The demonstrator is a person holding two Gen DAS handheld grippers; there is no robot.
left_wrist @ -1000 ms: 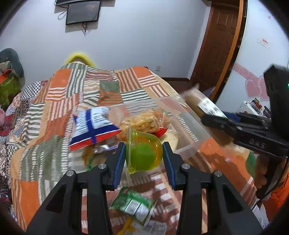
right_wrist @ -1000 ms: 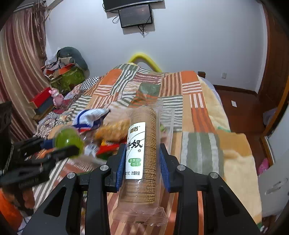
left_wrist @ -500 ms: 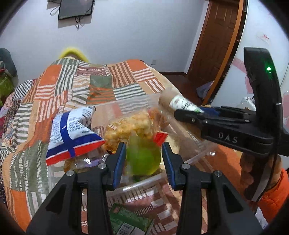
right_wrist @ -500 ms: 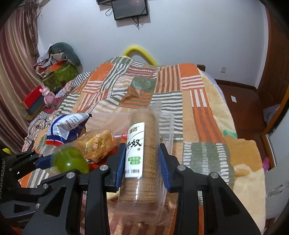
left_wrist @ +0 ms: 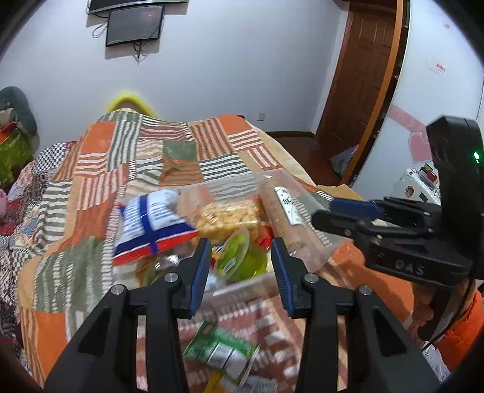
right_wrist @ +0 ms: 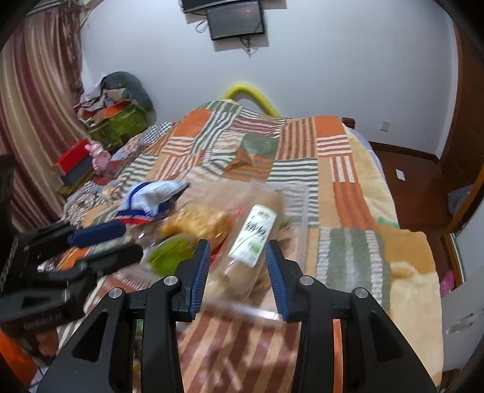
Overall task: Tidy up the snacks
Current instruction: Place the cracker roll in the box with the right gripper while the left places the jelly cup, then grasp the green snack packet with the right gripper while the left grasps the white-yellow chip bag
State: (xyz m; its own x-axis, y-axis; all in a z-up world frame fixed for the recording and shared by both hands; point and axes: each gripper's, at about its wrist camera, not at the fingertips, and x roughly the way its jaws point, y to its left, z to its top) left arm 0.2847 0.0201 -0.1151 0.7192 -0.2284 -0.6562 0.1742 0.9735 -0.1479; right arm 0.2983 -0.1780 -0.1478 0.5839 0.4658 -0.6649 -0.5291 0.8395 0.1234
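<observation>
Left hand-held gripper [left_wrist: 241, 263] wide, right hand-held gripper [right_wrist: 237, 266] wide, jelly cup [left_wrist: 242, 257] and biscuit sleeve [right_wrist: 251, 238] blurred, free.

My 2 wrist views look down close, left and right | both share snack bin [left_wrist: 242, 285] [right_wrist: 302, 217], quilt [left_wrist: 90, 169] [right_wrist: 348, 187].

Home bedroom, patchwork quilt [left_wrist: 169, 163] on bed, wall-mounted TV [right_wrist: 236, 19], wooden door [left_wrist: 360, 75]

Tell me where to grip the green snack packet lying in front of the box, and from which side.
Grip the green packet across its narrow width, coming from above. It lies flat on the blanket, so only its long edges offer the fingers purchase. Blur hides finer detail.
</observation>
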